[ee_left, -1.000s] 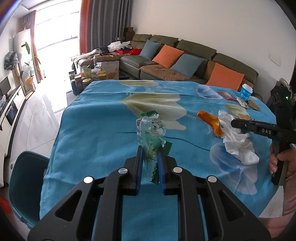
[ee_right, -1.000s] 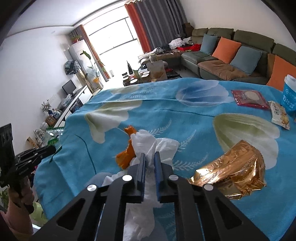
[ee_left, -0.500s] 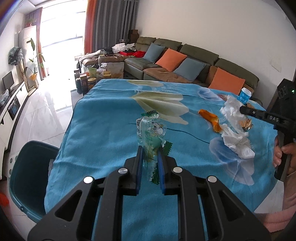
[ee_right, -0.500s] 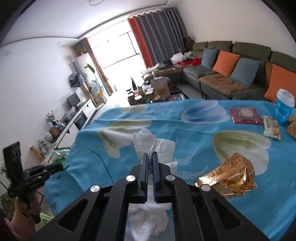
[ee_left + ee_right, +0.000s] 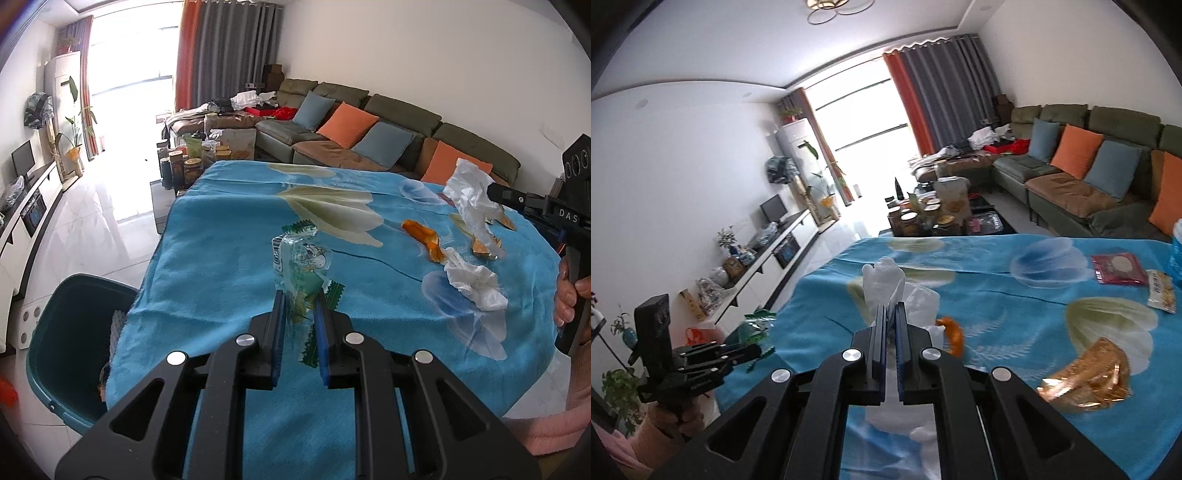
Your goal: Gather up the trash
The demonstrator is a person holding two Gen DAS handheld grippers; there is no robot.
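Note:
My left gripper is shut on a clear and green snack wrapper, held above the blue tablecloth. My right gripper is shut on a white crumpled tissue, lifted off the table; it shows at the right of the left wrist view. A second white tissue, an orange wrapper and a gold foil bag lie on the cloth. A teal bin stands on the floor by the table's left edge.
A red packet, a snack bar wrapper and a blue cup sit at the far right of the table. A sofa with cushions and a cluttered coffee table lie beyond.
My right gripper has lifted the white tissue up off the table, leaving another tissue behind. My left gripper has drawn back and left with the wrapper, bringing the teal bin more into view.

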